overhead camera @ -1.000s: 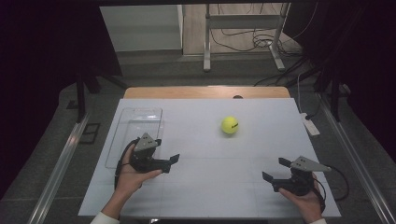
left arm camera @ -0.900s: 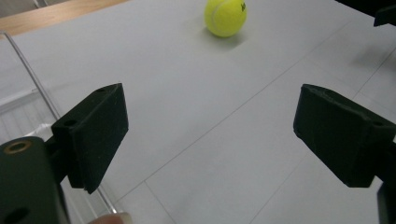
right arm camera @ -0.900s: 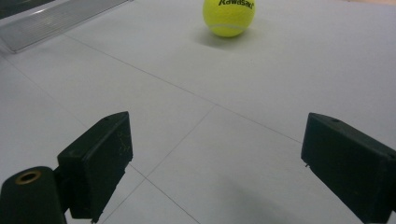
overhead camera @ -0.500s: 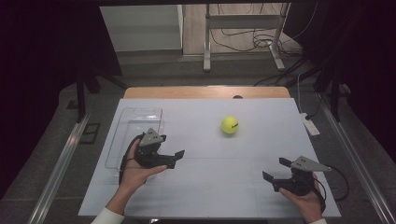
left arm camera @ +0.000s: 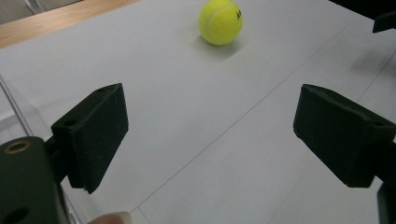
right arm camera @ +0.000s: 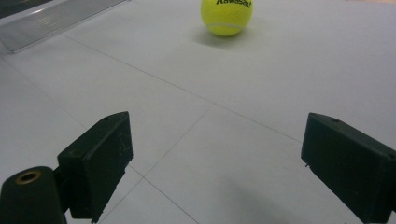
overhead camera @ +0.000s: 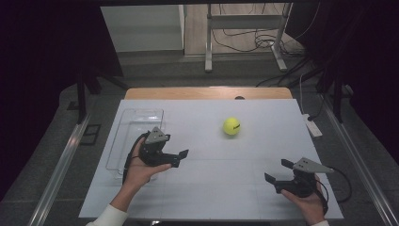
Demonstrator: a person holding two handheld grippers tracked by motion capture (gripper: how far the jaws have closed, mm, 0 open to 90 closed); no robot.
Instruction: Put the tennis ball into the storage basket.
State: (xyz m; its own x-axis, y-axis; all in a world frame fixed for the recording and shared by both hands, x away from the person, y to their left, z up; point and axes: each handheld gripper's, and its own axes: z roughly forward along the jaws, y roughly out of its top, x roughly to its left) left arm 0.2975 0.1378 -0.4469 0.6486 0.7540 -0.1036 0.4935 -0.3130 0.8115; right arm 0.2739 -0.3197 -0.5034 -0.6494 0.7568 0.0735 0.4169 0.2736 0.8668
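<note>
Right gripper view showed black writing on the tennis ball [right arm camera: 227,16]; it looked like "Kawasaki", but the top of the letters was cut by the picture edge, so I was not fully sure. From my left gripper view the ball [left arm camera: 220,21] carried a small dark print on its right side that I could not read.

On the high view, the ball [overhead camera: 231,126] lay on the white table [overhead camera: 207,188], in the far half, a little right of the middle. My left gripper [overhead camera: 178,158] was at the near left, and the ball was ahead of it and to the right, well apart. My right gripper [overhead camera: 277,171] was at the near right corner, and the ball was ahead of it and to the left, also well apart. In both gripper views the ball sat beyond the jaws, near the top edge, touching nothing except the table.

Both grippers had the jaws wide apart, with only bare table between them, gripping nothing.

The ball was yellow-green and fuzzy, with a pale curved seam, and it cast a soft shadow. A clear plastic tray [overhead camera: 136,123] stood just beside my left hand [overhead camera: 141,170], on the far left side.
</note>
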